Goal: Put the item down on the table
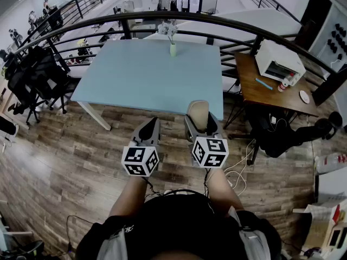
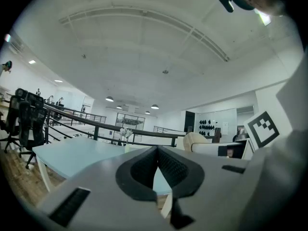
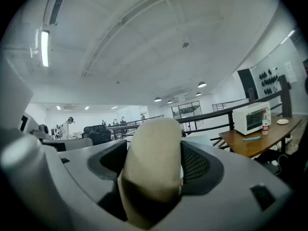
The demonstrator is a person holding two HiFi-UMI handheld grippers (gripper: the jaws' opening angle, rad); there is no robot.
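A beige rounded item (image 1: 198,111) stands up between the fingers of my right gripper (image 1: 200,119), which is shut on it over the wooden floor, just short of the light blue table's (image 1: 141,72) near edge. In the right gripper view the item (image 3: 153,167) fills the gap between the dark pads. My left gripper (image 1: 148,125) hangs beside it to the left, jaws together and holding nothing. In the left gripper view its pads (image 2: 144,170) meet at the tip, with the table (image 2: 72,153) ahead and the item (image 2: 195,141) to the right.
A small vase with flowers (image 1: 173,46) stands at the table's far edge. A brown desk (image 1: 265,91) with a white toaster oven (image 1: 279,61) is at the right. A black railing (image 1: 217,21) curves behind, office chairs (image 1: 32,80) crowd the left, and cables (image 1: 238,172) lie on the floor.
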